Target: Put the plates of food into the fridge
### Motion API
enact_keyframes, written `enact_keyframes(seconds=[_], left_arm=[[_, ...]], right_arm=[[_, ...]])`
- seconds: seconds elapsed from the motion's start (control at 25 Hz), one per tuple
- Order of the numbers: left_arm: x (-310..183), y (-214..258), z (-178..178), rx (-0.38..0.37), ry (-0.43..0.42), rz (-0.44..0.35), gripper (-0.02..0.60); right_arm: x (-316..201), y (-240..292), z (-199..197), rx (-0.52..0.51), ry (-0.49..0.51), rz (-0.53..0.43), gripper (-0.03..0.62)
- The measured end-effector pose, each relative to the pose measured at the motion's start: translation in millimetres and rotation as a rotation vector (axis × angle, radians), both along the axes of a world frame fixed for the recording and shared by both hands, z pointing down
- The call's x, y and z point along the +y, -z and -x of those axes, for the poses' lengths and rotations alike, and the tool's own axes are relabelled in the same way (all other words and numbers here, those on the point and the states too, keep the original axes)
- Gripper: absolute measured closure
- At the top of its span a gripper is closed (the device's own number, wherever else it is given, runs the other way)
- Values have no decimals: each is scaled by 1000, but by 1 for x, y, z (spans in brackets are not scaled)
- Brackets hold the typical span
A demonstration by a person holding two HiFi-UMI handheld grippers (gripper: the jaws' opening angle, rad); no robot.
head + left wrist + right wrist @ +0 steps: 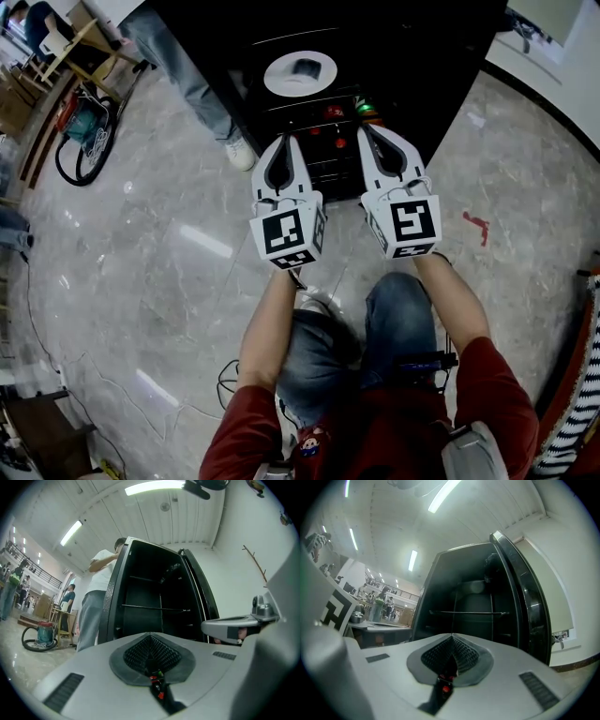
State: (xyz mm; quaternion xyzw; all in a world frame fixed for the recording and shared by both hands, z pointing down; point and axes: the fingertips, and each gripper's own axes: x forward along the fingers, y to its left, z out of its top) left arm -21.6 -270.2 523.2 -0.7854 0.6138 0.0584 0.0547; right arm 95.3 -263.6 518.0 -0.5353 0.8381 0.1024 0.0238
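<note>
A white plate (pixel 300 72) with a dark piece of food on it sits on a shelf of the open black fridge (pixel 394 56). Red and green items (pixel 349 111) lie on lower shelves. My left gripper (pixel 279 141) and right gripper (pixel 367 128) are held side by side just in front of the fridge, pointing into it. Both are shut with nothing between their jaws. In the left gripper view the shut tips (pixel 150 635) face the dark fridge interior (pixel 150 602). From the right gripper view, the shut tips (pixel 451 637) face bare wire shelves (pixel 468 613).
A person in jeans (pixel 183 70) with a white shoe (pixel 241 153) stands at the fridge's left. The fridge door (pixel 525 597) stands open on the right. A vacuum cleaner with a hose (pixel 87 129) lies on the marble floor at far left, near chairs (pixel 52 47).
</note>
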Motion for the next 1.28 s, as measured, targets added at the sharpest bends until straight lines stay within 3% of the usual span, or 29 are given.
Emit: enact_keyframes(seconds=[0.32,0.56,0.92,1.28], left_arm=[[0,21,-7,-1,-41,18,575],[0,61,-9,17,-60,30,575],[0,150,-2,35,-59,53,575],[17,266,11,34,-58,62,575]], right_arm=[[-5,16,-7,-10,-25,23,583],[-10,51,-4,-12,-40,46,583],[-3,136,0,0,-42,84,583],[5,258,1,-19,-45,92,583]])
